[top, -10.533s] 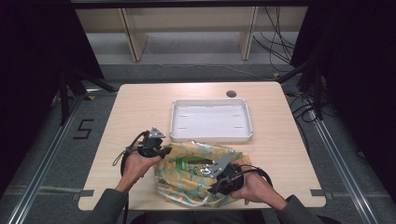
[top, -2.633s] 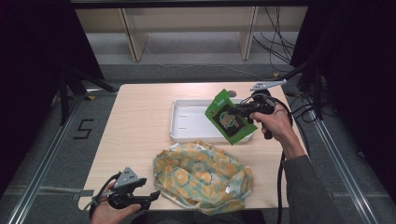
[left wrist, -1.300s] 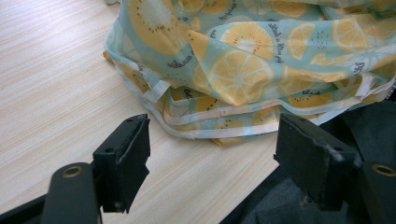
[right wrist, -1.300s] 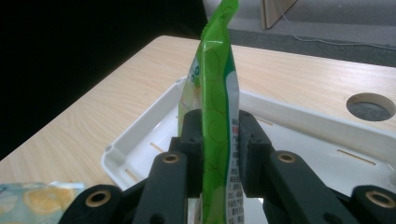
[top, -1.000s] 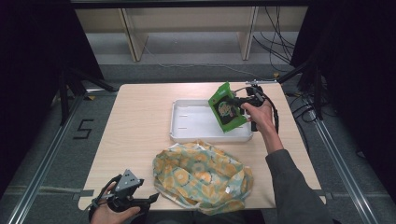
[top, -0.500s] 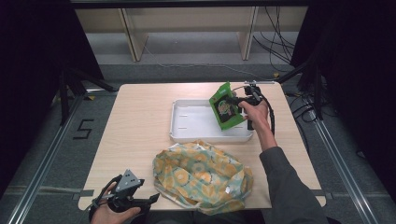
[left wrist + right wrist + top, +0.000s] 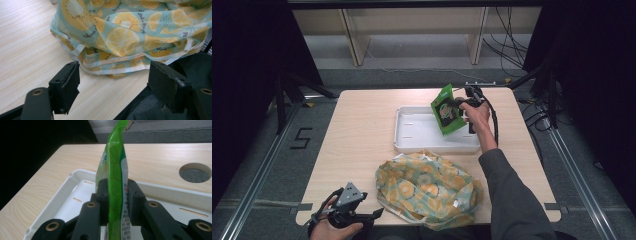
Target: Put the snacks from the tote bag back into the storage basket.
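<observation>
1. Since the earlier frames: right tool (image 7: 458,106) w/ green pouch (image 7: 448,110) has come in from the table's far right corner and a bit lower, now above the white tray (image 7: 412,142); left tool (image 7: 362,216) has stayed put at the near left edge.
2. Right tool: clenched on the green pouch. Right gripper view shows both black pads (image 7: 103,195) pressed flat on the pouch's two faces, pouch (image 7: 116,182) standing on edge betw. them, top end rising well above the jaws.
3. Green pouch: held in the air, tilted, over the tray's far right part (contact w/ the tray floor: cannot tell). Printed label on its face in the high view, too small to read.
4. White tray: shallow, rectangular, on the table (image 7: 362,130) towards the far side, centre-right. Slots in its floor (image 7: 77,200).
5. Left tool: released, jaws wide apart, nothing betw. them. Left gripper view has the fruit-print bag (image 7: 130,37) just beyond the jaw tips, not touching.
6. Fruit-print bag (image 7: 427,187): crumpled cloth, lemon and kiwi pattern, lying on the table near the front edge, just near of the tray.
7. Round hole (image 7: 194,172) in the table top, beyond the tray's far rim.
</observation>
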Motion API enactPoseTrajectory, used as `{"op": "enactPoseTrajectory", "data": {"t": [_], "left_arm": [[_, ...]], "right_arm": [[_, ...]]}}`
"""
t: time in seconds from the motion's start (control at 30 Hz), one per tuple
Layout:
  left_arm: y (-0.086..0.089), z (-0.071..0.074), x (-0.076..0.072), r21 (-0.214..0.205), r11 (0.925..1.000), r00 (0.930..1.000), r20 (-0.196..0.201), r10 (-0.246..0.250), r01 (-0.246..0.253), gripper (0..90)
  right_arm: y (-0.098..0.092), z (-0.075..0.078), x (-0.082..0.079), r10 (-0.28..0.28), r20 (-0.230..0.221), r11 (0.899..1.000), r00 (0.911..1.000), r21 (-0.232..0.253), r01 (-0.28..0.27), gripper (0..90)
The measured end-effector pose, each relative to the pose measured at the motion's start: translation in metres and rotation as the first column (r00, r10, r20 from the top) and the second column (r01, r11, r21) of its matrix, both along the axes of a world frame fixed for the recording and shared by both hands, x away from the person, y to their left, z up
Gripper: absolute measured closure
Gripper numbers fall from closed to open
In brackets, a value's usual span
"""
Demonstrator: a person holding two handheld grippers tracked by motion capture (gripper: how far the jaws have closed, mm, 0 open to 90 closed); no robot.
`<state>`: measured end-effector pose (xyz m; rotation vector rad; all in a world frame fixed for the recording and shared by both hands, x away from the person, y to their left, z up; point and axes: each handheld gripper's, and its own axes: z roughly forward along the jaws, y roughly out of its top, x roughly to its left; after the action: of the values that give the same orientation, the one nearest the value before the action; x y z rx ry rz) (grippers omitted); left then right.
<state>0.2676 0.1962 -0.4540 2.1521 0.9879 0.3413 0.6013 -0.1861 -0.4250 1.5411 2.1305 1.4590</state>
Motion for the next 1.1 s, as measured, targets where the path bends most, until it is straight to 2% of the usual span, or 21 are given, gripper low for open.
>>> {"op": "enactPoseTrajectory", "data": {"t": [0.03,0.07,0.13,0.17,0.2,0.23,0.27,0.33,0.37,0.47,0.6,0.63,0.67,0.7,0.73,0.8,0.87,0.9,0.93,1.07,1.1], "left_arm": [[0.0,0.0,0.0,-0.001,1.0,1.0,0.002,0.002,-0.002,25.0],[0.0,0.0,0.0,-0.003,1.0,1.0,-0.002,0.005,-0.005,25.0],[-0.001,0.0,0.0,-0.01,0.9999,1.0,-0.002,0.009,-0.009,25.0],[-0.001,0.0,0.0,-0.013,0.9999,1.0,0.001,0.007,-0.007,25.0],[0.0,0.0,0.0,-0.006,1.0,1.0,0.001,0.001,-0.001,25.0],[0.0,0.0,0.0,0.009,0.9999,1.0,-0.002,-0.01,0.01,25.0],[0.001,0.001,0.0,0.028,0.9994,0.9998,-0.007,-0.021,0.021,25.0],[0.0,0.0,0.0,0.01,0.9999,0.9999,-0.013,-0.006,0.006,25.0],[0.0,0.0,0.0,0.004,1.0,0.9999,-0.011,-0.002,0.002,25.0],[-0.001,0.0,-0.001,-0.007,1.0,0.9999,-0.01,0.005,-0.005,25.0],[-0.004,-0.001,-0.001,-0.041,0.999,0.9998,-0.008,0.019,-0.019,25.0],[-0.004,-0.001,-0.001,-0.041,0.999,0.9998,-0.003,0.018,-0.018,25.0],[-0.002,0.0,0.0,-0.005,0.9999,0.9999,-0.004,-0.011,0.011,25.0],[-0.002,0.0,-0.001,-0.008,0.9999,1.0,-0.005,-0.007,0.007,25.0],[-0.002,0.0,-0.001,-0.006,1.0,1.0,-0.002,-0.007,0.007,25.0],[-0.002,0.001,-0.001,-0.005,0.9999,1.0,-0.003,-0.01,0.01,25.0],[-0.004,0.0,-0.001,-0.032,0.9994,0.9999,0.004,0.016,-0.016,25.1],[-0.004,0.0,-0.001,-0.032,0.9993,0.9998,0.003,0.018,-0.017,25.0],[-0.002,0.001,-0.001,-0.004,0.9999,0.9999,-0.004,-0.011,0.011,25.1],[-0.003,0.001,-0.001,-0.009,0.9999,0.9999,-0.001,-0.011,0.011,25.1],[-0.003,0.001,-0.001,-0.009,0.9999,0.9999,0.0,-0.01,0.01,25.1]], "right_arm": [[0.003,0.0,0.0,-0.009,-0.025,1.0,0.9996,0.013,0.01,75.9],[0.002,-0.002,0.004,0.008,0.01,1.0,0.9999,-0.011,-0.008,76.0],[0.005,-0.004,0.005,-0.007,-0.016,1.0,0.9998,-0.002,0.007,75.9],[0.004,-0.007,0.009,0.015,0.019,1.0,0.9997,-0.022,-0.014,75.9],[0.008,-0.007,0.006,-0.023,-0.05,1.0,0.9985,0.015,0.024,75.9],[0.006,-0.01,0.01,-0.008,-0.018,1.0,0.9998,-0.013,0.008,75.9],[0.007,-0.012,0.01,-0.018,-0.032,1.0,0.9993,-0.004,0.018,75.9],[0.009,-0.014,0.011,-0.028,-0.065,1.0,0.9975,0.009,0.028,75.9],[0.007,-0.016,0.012,-0.025,-0.044,1.0,0.9988,-0.01,0.024,75.8],[0.009,-0.017,0.013,-0.041,-0.07,0.999,0.9967,0.008,0.042,75.9],[0.006,-0.017,0.016,-0.04,-0.064,0.999,0.9971,-0.002,0.04,75.8],[0.005,-0.017,0.017,-0.043,-0.057,0.999,0.9974,-0.015,0.042,75.7],[0.005,-0.017,0.018,-0.049,-0.069,0.999,0.9964,-0.008,0.049,75.7],[0.004,-0.017,0.019,-0.041,-0.05,0.999,0.9979,-0.026,0.04,75.6],[0.006,-0.017,0.019,-0.041,-0.077,0.999,0.9961,-0.006,0.041,75.5],[0.006,-0.017,0.02,-0.048,-0.064,0.999,0.9968,-0.023,0.046,75.4],[0.007,-0.018,0.021,-0.05,-0.076,0.999,0.9959,-0.016,0.049,75.4],[0.009,-0.017,0.019,-0.067,-0.107,0.998,0.992,-0.001,0.067,75.4],[0.008,-0.018,0.02,-0.066,-0.101,0.998,0.9927,-0.011,0.066,75.4],[0.007,-0.02,0.023,-0.078,-0.072,0.996,0.9944,-0.036,0.076,75.2],[0.01,-0.019,0.022,-0.094,-0.117,0.996,0.9888,-0.007,0.093,75.2]]}}
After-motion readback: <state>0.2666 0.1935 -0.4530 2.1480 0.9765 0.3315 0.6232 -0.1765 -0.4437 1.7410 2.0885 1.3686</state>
